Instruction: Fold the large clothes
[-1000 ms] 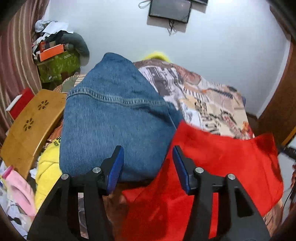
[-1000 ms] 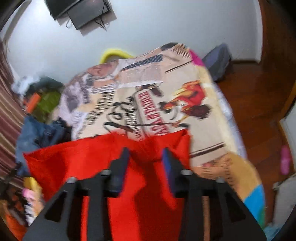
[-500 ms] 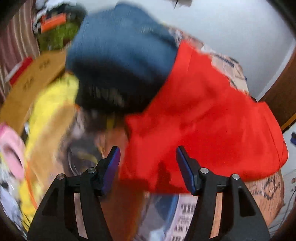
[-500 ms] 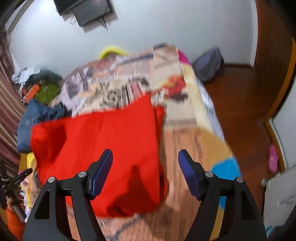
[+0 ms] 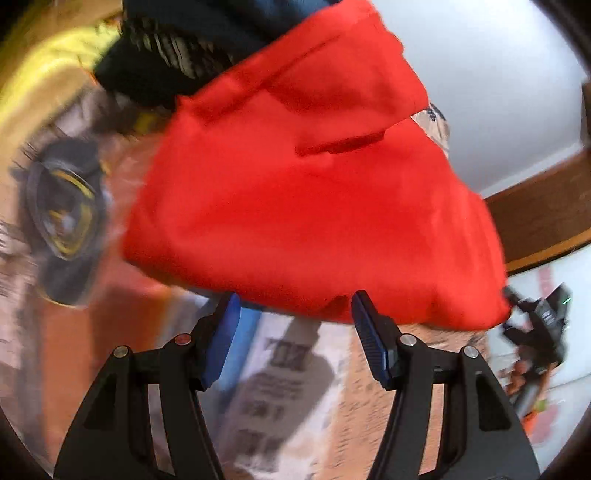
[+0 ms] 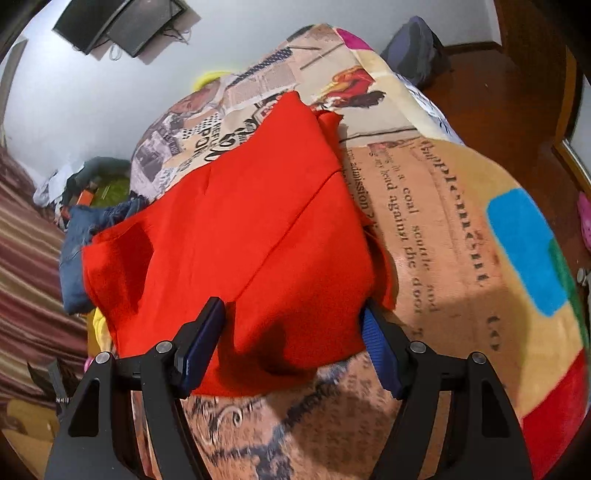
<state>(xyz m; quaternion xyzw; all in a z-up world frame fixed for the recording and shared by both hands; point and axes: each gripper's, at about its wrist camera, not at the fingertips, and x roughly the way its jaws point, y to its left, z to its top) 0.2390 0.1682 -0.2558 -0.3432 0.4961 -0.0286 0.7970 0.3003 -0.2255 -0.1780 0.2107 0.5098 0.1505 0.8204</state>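
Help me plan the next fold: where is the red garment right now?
In the right wrist view, the red garment lies folded on the printed blanket, just beyond the open right gripper, with blue denim at its left edge.

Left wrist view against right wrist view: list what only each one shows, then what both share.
Only the left wrist view shows the left gripper, open, and a dark striped garment. Only the right wrist view shows the right gripper, open, the wall-mounted screen, the denim garment and the wooden floor. Both show the folded red garment lying on the printed blanket.
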